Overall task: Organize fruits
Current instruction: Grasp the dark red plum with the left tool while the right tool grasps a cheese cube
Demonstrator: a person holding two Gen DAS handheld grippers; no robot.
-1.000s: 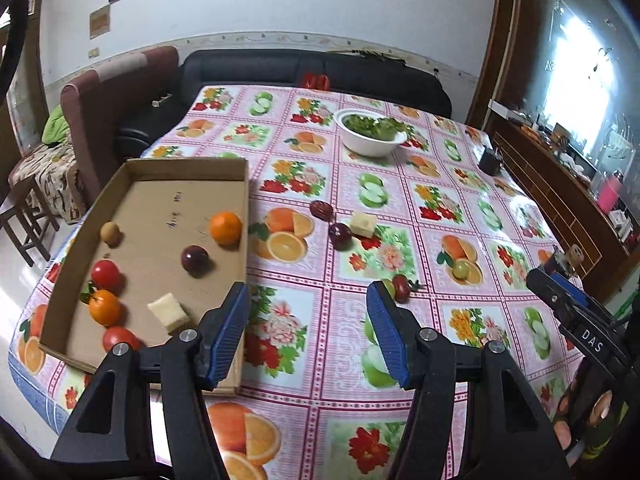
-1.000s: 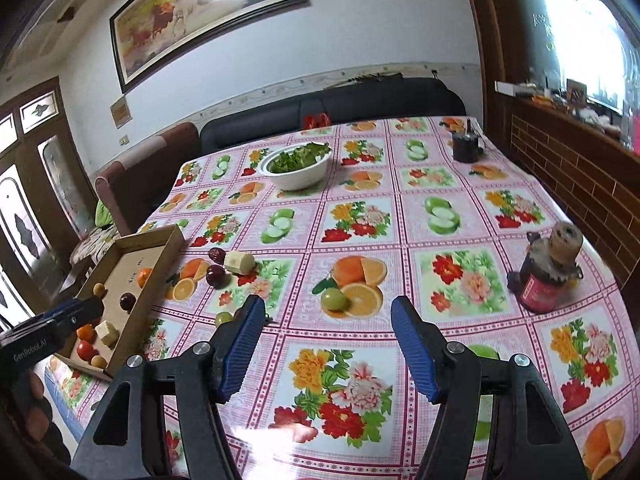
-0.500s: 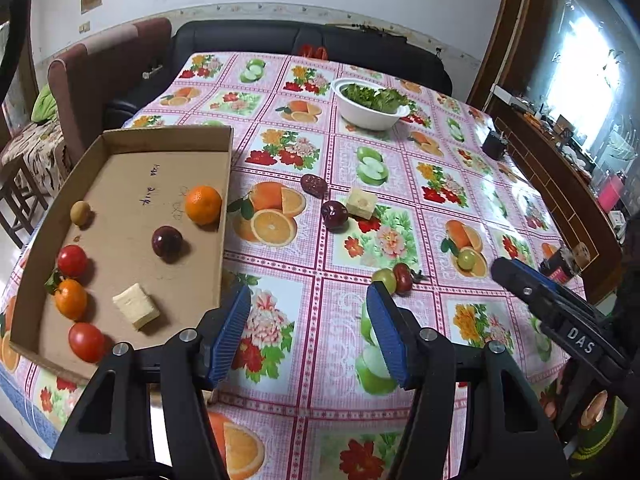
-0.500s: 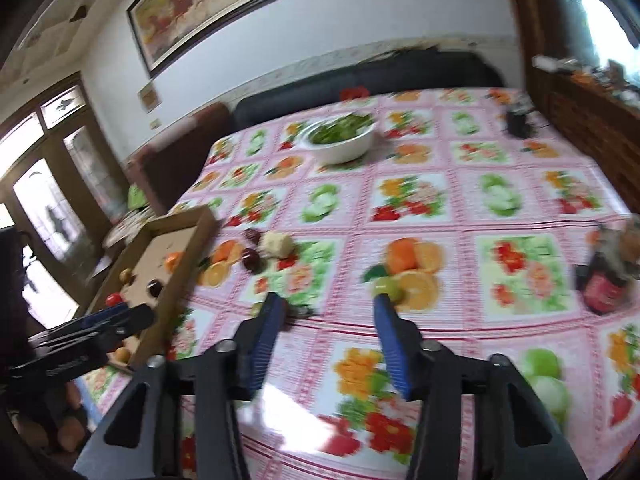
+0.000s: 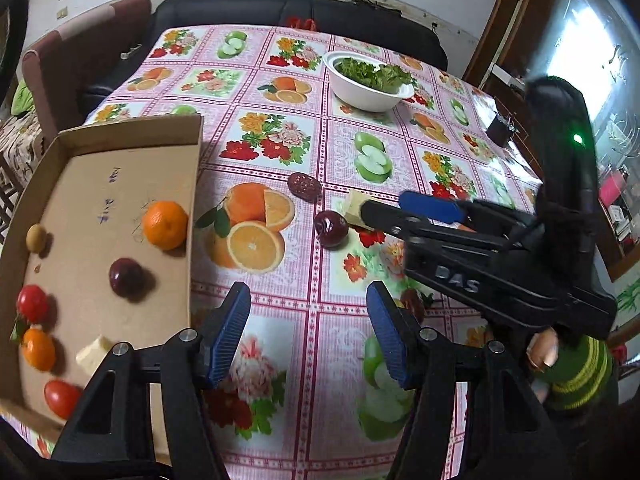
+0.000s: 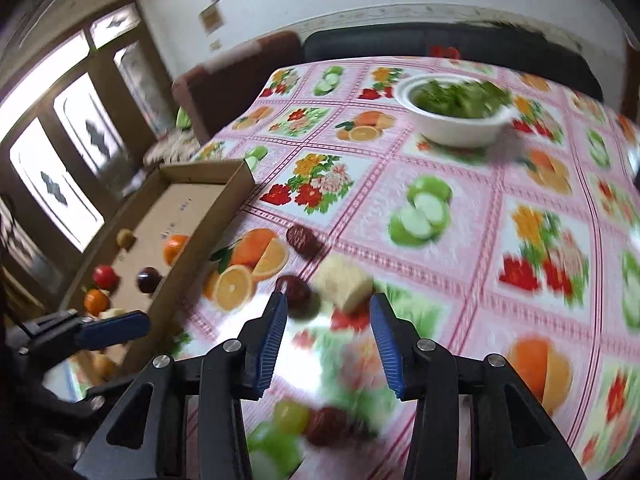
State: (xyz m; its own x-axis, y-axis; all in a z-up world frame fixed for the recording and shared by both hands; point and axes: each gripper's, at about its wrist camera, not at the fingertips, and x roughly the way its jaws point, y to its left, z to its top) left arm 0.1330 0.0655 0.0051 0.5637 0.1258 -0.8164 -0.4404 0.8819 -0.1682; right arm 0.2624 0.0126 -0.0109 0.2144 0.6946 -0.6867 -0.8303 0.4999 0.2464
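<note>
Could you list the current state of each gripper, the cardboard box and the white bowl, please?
left gripper: open, empty.
right gripper: open, empty, close to the pale chunk.
cardboard box: open-topped, holding fruit.
white bowl: upright, filled with greens.

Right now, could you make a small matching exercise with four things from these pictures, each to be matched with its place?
Things:
1. orange
2. green leaves
3. pale yellow block
4. dark red date

Places:
A. in the white bowl
B. on the tablecloth, just ahead of the right gripper
C. in the cardboard tray
D. on the tablecloth, beside the printed orange slices, nearer the white bowl than the dark plum

Pairs: 1-C, 2-A, 3-B, 4-D
</note>
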